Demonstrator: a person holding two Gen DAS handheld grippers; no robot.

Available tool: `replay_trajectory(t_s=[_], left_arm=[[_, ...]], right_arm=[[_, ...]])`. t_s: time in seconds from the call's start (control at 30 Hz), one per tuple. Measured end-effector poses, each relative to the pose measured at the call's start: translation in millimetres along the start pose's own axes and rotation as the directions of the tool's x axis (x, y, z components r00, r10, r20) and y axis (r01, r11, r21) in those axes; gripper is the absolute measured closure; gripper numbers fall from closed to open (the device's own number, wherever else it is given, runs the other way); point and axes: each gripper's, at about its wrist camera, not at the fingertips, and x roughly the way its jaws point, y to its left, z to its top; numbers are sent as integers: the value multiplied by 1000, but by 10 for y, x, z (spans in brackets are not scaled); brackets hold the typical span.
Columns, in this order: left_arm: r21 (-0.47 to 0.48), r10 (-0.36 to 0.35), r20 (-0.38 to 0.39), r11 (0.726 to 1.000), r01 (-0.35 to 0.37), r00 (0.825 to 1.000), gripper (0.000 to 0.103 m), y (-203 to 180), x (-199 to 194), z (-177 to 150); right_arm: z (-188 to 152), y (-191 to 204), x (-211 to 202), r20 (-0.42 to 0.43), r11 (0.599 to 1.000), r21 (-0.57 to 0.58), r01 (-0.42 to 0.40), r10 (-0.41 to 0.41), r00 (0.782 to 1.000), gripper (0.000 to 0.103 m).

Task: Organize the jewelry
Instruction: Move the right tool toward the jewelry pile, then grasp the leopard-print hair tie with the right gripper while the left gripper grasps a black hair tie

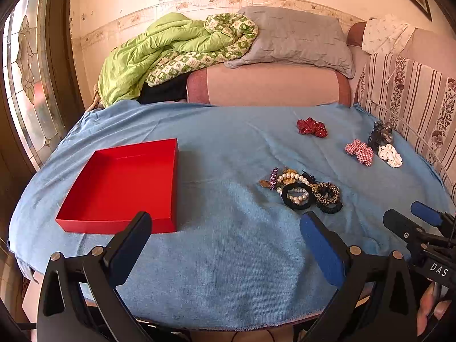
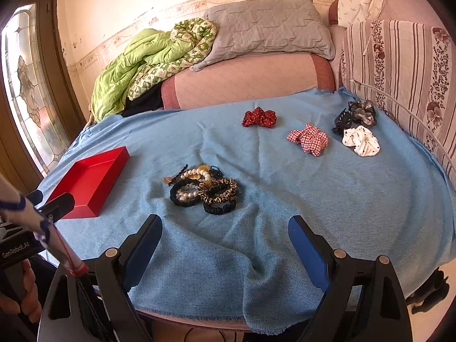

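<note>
Jewelry (image 2: 203, 188) is what I am after, and from my fingers outward the picture is simple. My right gripper (image 2: 225, 252) has its jaws spread wide with nothing between them, hanging above the near edge of the blue cloth (image 2: 313, 193). My left gripper (image 1: 225, 252) is the same: spread, empty, low over the cloth near the front.

Just past the right fingers lies the tangled heap: a pearl string (image 2: 188, 193), a black hair band (image 2: 182, 199) around part of it, a leopard-print scrunchie (image 2: 219, 191) and a dark scrunchie (image 2: 221, 208) touching at its near side. Farther back and well apart sit the red dotted scrunchie (image 2: 259, 117), the checked scrunchie (image 2: 309, 139), the white scrunchie (image 2: 361, 140) and a dark clip and scrunchie (image 2: 356, 115) beside it. The red box (image 1: 122, 182) stands empty to the left, just ahead of my left fingers.

Nothing looks sorted yet, so I judge the first pick is due. I would take the right gripper to the heap and close on one outer piece, likely the dark scrunchie at the near edge, rather than the middle. Pinching the rim of a single band and lifting slowly should show whether the pearls are caught in it. The cloth is loose and wrinkled, so I would come down gently to avoid grabbing a fold.
</note>
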Motion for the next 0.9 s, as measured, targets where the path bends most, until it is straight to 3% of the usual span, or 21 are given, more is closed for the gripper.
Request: replay_trajectory(t_s=[0.4,0.5,0.67,0.73,0.8,0.9], left_arm=[[3,-26,-56,1000,27,998,0,-71,268,-8],[14,-70,-81,997,71,994,0,-79,418,44],[33,-102,-144,994,108,984,0,-102,826,169],[40,-148,-180,987,157,972,0,-124,1008,195],[34,-150,-195,987,160,969,7,-102,1113,166],[24,-184,-220,981,193,958,28,-97,1186,121]], right_arm=[[31,-51,70,-24,1000,-7,-5,4,1000,11],[116,-126,124,-39,998,19,-61,62,997,24],[367,-265,324,-76,991,63,-119,124,989,32],[479,-353,493,-115,976,131,-173,189,975,40],[534,-421,740,-173,956,199,-215,250,953,58],[559,-472,1056,-224,943,260,-209,270,936,61]])
